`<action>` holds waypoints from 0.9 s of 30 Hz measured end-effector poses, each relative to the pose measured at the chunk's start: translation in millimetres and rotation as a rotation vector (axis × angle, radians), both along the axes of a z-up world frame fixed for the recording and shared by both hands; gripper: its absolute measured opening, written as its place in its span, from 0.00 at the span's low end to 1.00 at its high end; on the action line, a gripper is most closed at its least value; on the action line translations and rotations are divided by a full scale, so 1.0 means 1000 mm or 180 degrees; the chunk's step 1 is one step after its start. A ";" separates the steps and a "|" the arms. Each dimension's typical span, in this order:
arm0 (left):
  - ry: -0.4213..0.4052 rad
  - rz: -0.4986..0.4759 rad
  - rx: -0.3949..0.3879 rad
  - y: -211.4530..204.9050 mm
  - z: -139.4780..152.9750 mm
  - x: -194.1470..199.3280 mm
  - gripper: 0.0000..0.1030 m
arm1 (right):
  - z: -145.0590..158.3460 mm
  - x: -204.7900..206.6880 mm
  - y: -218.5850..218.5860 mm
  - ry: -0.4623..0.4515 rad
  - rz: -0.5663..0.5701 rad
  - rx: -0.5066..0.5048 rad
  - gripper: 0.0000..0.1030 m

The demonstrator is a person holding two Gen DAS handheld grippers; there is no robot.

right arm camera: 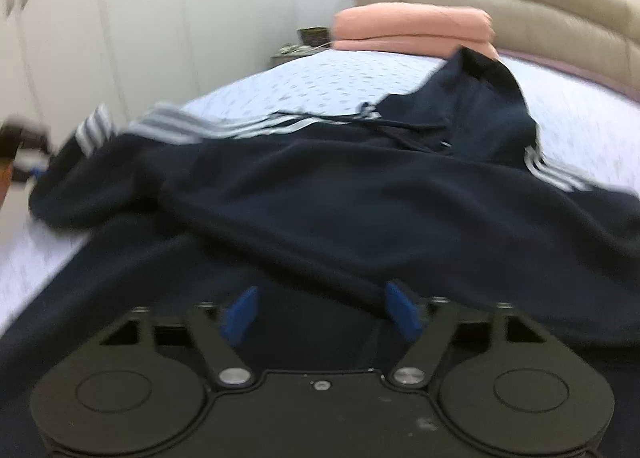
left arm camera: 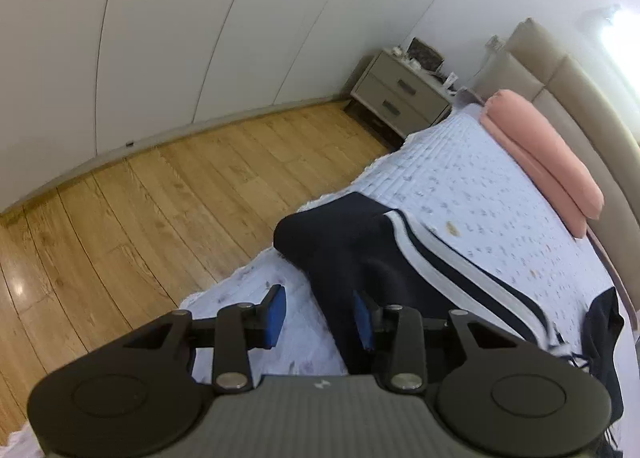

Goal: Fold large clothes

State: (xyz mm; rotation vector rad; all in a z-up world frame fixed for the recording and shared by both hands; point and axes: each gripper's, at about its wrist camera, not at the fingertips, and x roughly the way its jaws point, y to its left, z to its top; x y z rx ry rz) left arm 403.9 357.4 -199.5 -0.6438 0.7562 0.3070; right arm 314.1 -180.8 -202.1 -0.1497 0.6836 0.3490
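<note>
The dark navy hooded jacket [right arm camera: 360, 193] with white stripes down its sleeves is lying spread across the bed [right arm camera: 340, 77], over a pale quilted cover with a small print. In the right wrist view the garment is filling most of the frame, rumpled, with a drawstring [right arm camera: 384, 125] trailing near the collar and one striped sleeve reaching toward the bed's left edge. That view is blurred, so fine folds are not readable.

The right gripper [right arm camera: 320, 310] is hovering just over the near part of the jacket. Its jaws are standing wide apart; dark cloth is lying beneath and between the blue pads [right arm camera: 240, 314], but they are not pressing on it.

In the left wrist view, the left gripper [left arm camera: 320, 316] is angling down at the bed's edge. Its jaws are standing partly apart with nothing clamped. The left-hand pad is sitting over the quilt; the right-hand pad is sitting against the dark sleeve [left arm camera: 344, 254], and whether it is touching the fabric cannot be told. The sleeve's cuff end is resting at the bed's edge beside the wooden floor [left arm camera: 160, 197].

A folded pink blanket [left arm camera: 540, 153] is lying against the beige padded headboard [left arm camera: 560, 69]. A grey nightstand [left arm camera: 396, 97] is standing beside the bed, and white wardrobe doors [left arm camera: 160, 29] are lining the wall.
</note>
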 end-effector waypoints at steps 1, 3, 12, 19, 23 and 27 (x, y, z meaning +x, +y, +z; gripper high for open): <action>0.0020 0.0006 -0.0033 0.002 -0.003 0.004 0.39 | -0.001 -0.004 0.005 -0.0041 0.0020 -0.0090 0.91; -0.0019 0.0044 -0.0022 0.002 -0.006 0.008 0.46 | -0.002 -0.004 0.007 -0.0060 0.0023 -0.0113 0.93; -0.0120 0.0070 0.0024 0.001 -0.017 0.037 0.51 | -0.005 -0.005 0.004 -0.0079 -0.0005 -0.0088 0.95; -0.0249 -0.0047 0.0293 -0.011 0.005 0.043 0.11 | -0.005 -0.005 0.005 -0.0093 -0.0014 -0.0108 0.96; -0.0609 0.0176 0.0490 0.004 0.053 0.017 0.10 | -0.005 -0.005 0.006 -0.0091 -0.0023 -0.0120 0.96; -0.0983 0.0627 0.0577 0.041 0.101 -0.025 0.10 | -0.005 -0.006 0.006 -0.0095 -0.0023 -0.0117 0.96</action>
